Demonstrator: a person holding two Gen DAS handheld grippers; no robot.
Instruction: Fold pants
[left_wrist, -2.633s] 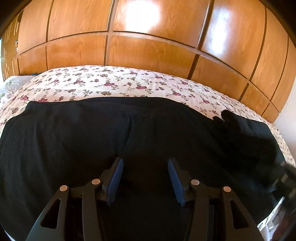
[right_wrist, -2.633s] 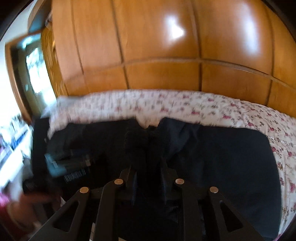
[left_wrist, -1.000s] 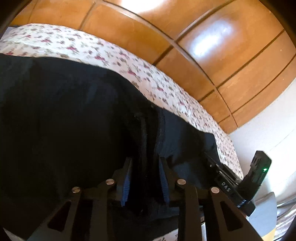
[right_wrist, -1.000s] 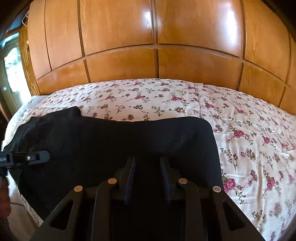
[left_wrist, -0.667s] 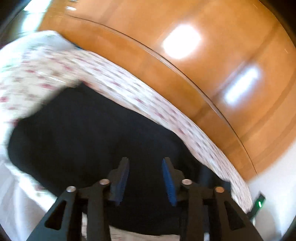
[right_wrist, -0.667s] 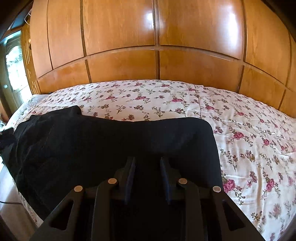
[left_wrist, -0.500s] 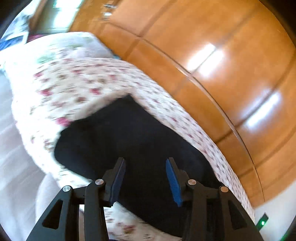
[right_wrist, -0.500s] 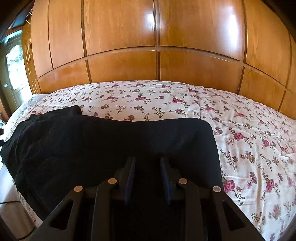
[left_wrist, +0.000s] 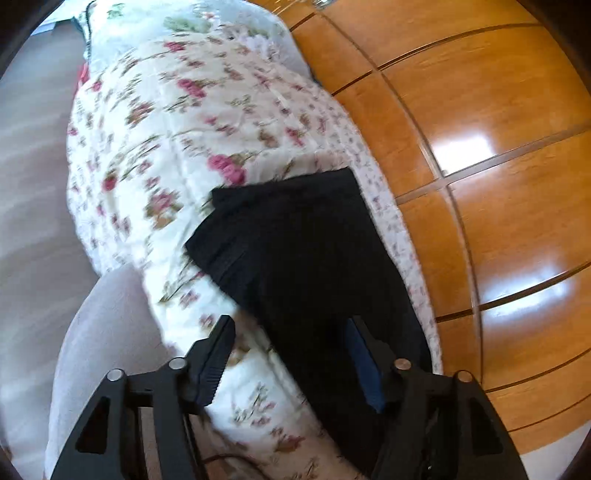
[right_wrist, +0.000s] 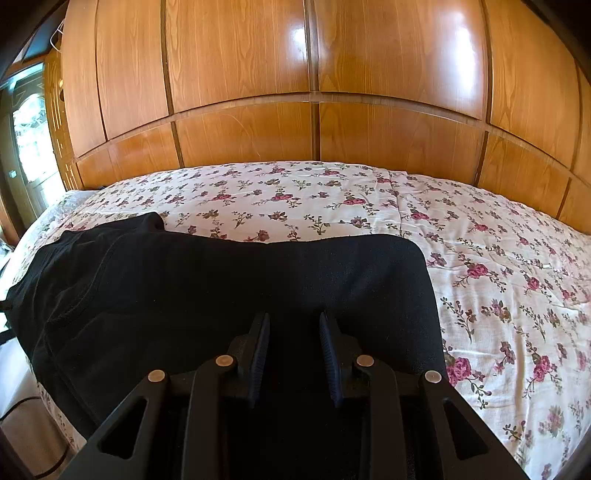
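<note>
Black pants lie folded on the flowered bedspread.
The left gripper is spread wide with nothing between its fingers, over the pants' end; the right gripper is parted over the pants, gripping nothing visible.

The pants are seen lying flat on the flowered bed, near its front edge. They are black and are seen doubled over into a broad, roughly rectangular shape, with a rounded corner at the right end and a stitched seam curving across the left end. A small flap is sticking up at the far left corner. In the left wrist view the pants are shown blurred, running along the bed's edge, with one end squared off.
</note>
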